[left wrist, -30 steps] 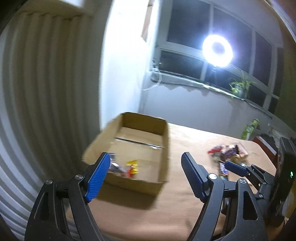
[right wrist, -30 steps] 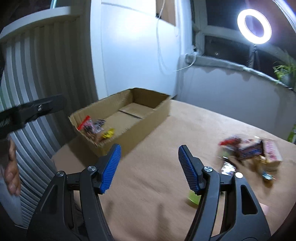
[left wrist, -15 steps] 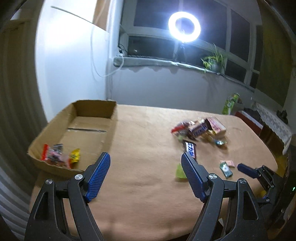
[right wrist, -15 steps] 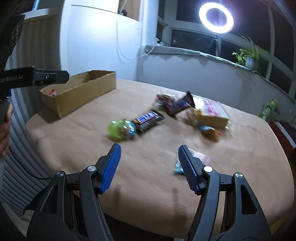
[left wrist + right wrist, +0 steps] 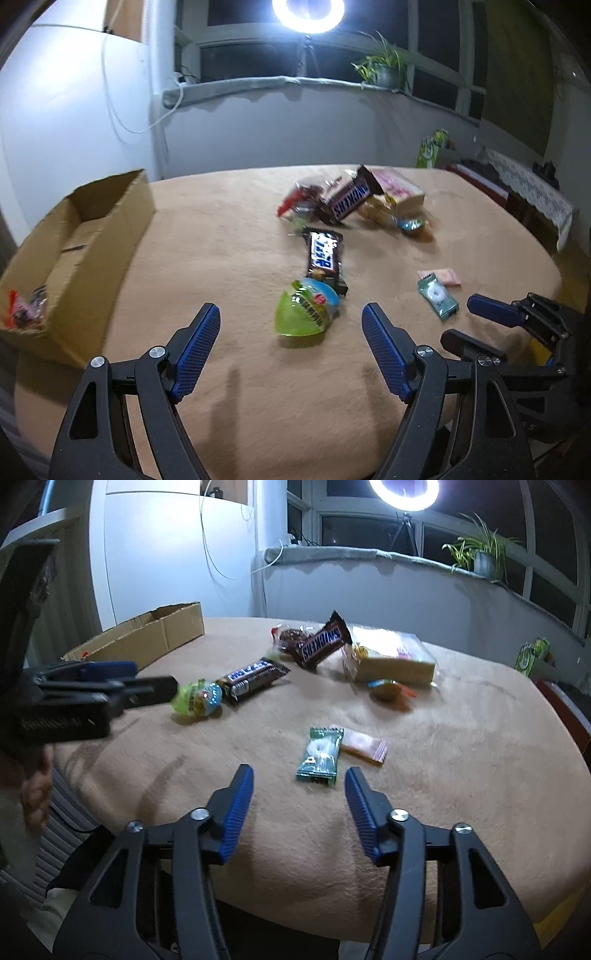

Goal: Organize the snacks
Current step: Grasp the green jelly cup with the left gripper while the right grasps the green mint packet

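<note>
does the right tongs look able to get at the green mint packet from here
Probably yes: the right tongs, which have just been closing, stand open and empty, the green mint packet just ahead on bare cloth; the pink packet touches one side.

Two chocolate bars lie ahead of the fingers: a Snickers bar [image 5: 322,642] and a dark bar with blue lettering [image 5: 253,679]. One green round packet [image 5: 308,311], one teal sachet [image 5: 320,755] and one pink sachet [image 5: 364,747] sit nearer the fingers, with one clear-wrapped block [image 5: 393,657] farther off. One cardboard box [image 5: 88,251] stands left of them.
</note>
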A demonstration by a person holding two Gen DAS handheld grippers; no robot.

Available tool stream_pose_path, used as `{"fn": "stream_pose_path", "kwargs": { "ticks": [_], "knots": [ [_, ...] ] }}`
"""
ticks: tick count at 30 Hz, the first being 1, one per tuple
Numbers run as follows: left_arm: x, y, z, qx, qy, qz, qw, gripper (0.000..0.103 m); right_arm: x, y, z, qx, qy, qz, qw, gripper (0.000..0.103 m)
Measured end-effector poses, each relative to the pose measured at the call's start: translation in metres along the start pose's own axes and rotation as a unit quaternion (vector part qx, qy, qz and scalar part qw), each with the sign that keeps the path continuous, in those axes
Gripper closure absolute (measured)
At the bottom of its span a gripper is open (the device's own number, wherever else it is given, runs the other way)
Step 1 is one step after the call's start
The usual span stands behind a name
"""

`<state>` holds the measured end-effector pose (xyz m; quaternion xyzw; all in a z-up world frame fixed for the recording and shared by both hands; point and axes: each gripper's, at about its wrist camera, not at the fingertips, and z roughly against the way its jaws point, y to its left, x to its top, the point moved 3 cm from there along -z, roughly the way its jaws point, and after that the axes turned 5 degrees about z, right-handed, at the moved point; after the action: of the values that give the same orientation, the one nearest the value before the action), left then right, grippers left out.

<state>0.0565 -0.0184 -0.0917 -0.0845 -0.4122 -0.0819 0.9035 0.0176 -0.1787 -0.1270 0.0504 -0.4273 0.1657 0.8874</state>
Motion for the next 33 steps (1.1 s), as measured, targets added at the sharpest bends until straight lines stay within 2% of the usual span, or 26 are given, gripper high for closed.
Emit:
{"fn": "stream_pose_path", "kwargs": {
  "ticks": [4,10,13,14,16,17,19,26,33],
  "knots": [
    [-0.001,-0.004,-0.013,-0.003,0.009,-0.004,0.9999,0.024,-0.002,-0.002,-0.005,0.003,0.002,-0.003,1.000,0.053],
    [0.000,-0.004,-0.031,-0.004,0.025,-0.005,0.9997,0.025,-0.002,-0.003,-0.014,0.007,0.003,-0.003,1.000,0.061],
    [-0.001,-0.005,-0.041,-0.002,0.039,-0.006,0.9992,0.035,0.000,-0.005,-0.019,0.006,0.001,-0.002,1.000,0.063],
    [-0.002,-0.004,-0.044,-0.001,0.043,-0.005,0.9991,0.043,0.001,-0.006,-0.020,0.006,0.001,-0.002,1.000,0.063],
    [-0.002,-0.004,-0.045,-0.003,0.038,-0.004,0.9993,0.052,0.003,-0.007,-0.024,0.004,0.000,0.000,1.000,0.067],
    [-0.001,-0.003,-0.045,-0.005,0.037,-0.004,0.9993,0.063,0.005,-0.008,-0.025,0.003,-0.001,0.000,1.000,0.071],
    [0.000,-0.002,-0.045,-0.008,0.038,-0.002,0.9992,0.063,0.006,-0.010,-0.028,-0.002,-0.003,0.000,1.000,0.077],
    [-0.001,0.003,-0.038,-0.017,0.032,0.022,0.9991,0.064,0.008,-0.010,-0.028,-0.005,-0.007,0.000,1.000,0.077],
    [0.005,0.006,-0.014,-0.019,0.010,0.030,0.9993,0.064,0.012,-0.011,-0.014,-0.012,-0.023,-0.003,1.000,0.077]
  ]
}}
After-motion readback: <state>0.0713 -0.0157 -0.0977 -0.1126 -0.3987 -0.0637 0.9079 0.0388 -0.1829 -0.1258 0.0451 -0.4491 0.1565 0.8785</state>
